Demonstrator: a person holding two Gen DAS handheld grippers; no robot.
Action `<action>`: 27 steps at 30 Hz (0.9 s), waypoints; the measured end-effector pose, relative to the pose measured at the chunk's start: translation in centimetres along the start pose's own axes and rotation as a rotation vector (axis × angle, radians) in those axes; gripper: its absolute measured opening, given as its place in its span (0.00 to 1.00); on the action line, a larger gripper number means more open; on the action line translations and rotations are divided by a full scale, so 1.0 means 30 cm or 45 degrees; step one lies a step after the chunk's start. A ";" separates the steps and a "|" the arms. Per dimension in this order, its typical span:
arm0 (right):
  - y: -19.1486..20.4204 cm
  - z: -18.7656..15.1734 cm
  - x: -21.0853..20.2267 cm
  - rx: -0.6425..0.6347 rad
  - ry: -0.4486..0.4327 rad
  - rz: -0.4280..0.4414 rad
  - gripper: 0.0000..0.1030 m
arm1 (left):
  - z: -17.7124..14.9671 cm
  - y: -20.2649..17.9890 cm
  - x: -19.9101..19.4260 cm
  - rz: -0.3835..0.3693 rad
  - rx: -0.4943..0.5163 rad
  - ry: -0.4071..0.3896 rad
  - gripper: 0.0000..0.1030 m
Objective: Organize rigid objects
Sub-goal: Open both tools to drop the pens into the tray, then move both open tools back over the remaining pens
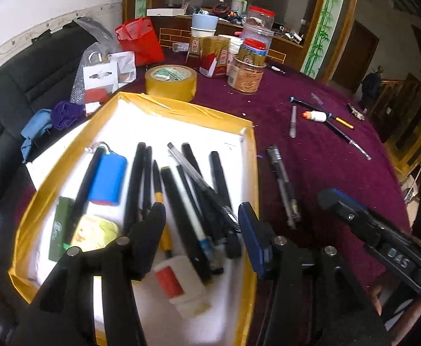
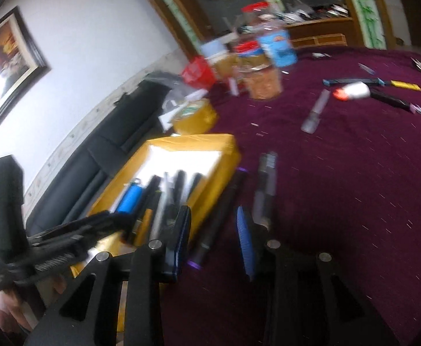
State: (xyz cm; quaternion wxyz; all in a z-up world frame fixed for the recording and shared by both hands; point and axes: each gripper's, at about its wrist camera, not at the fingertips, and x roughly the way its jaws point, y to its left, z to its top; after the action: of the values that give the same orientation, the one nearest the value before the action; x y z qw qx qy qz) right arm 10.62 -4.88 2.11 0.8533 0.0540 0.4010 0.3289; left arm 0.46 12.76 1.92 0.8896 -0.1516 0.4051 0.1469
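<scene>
Pens mostly fill my yellow-edged tray; both grippers hang released, empty, with several pens left on the purple cloth.

The tablecloth is matt purple napped fabric. The tray rim is glossy yellow tape over white paper. The pens are smooth black plastic.
</scene>
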 end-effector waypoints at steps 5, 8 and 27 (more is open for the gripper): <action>-0.104 -0.020 -0.013 0.080 0.020 -0.051 0.29 | -0.031 -0.038 -0.011 -0.053 0.006 0.033 0.52; -0.131 -0.004 0.018 0.067 0.060 -0.068 0.29 | -0.038 -0.064 -0.027 -0.055 0.023 0.022 0.52; -0.086 0.107 0.290 -0.128 0.309 -0.266 0.13 | -0.050 -0.067 -0.051 -0.046 0.039 0.015 0.52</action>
State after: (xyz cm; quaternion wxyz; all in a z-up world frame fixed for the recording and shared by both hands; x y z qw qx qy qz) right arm 18.29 -1.08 -2.30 0.8298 -0.0707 0.4877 0.2620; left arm -0.76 10.12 2.46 0.8918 -0.1463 0.4098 0.1237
